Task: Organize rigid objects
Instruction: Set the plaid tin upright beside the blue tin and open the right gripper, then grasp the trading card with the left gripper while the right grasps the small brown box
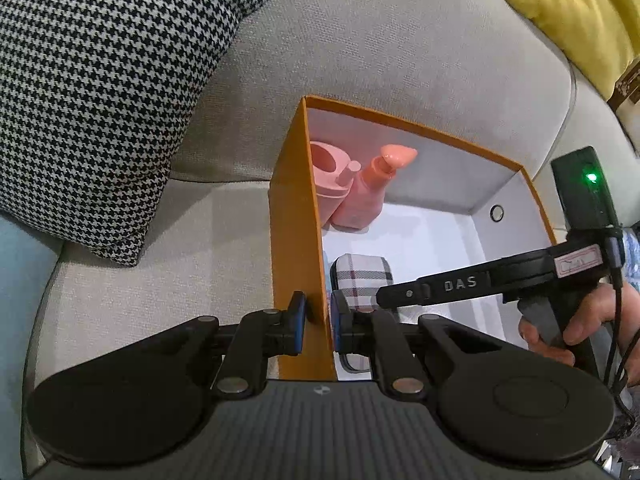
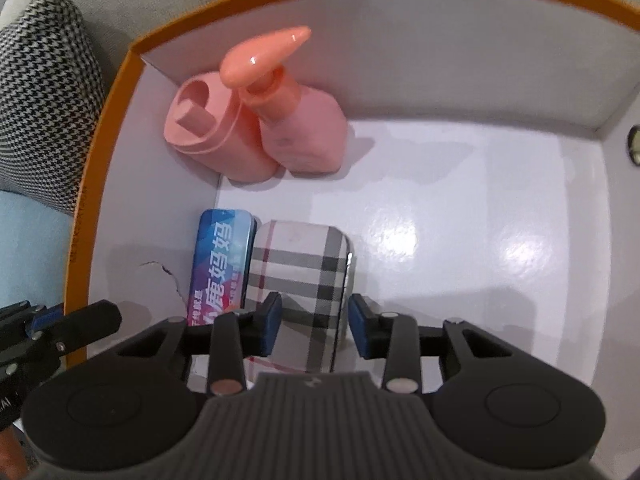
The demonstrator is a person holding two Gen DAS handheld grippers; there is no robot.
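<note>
The left gripper [image 1: 318,322] pinches the near wall of the orange box [image 1: 298,216], one finger outside, one inside. The right gripper [image 2: 314,326] hangs inside the box with its fingers spread either side of the plaid case [image 2: 298,280] — the pads look just clear of it. Left of those fingers, touching the case, lies a blue tin [image 2: 220,260]; ahead, in the far corner, stand a pink pump bottle [image 2: 300,128] and pink cup [image 2: 208,132].
</note>
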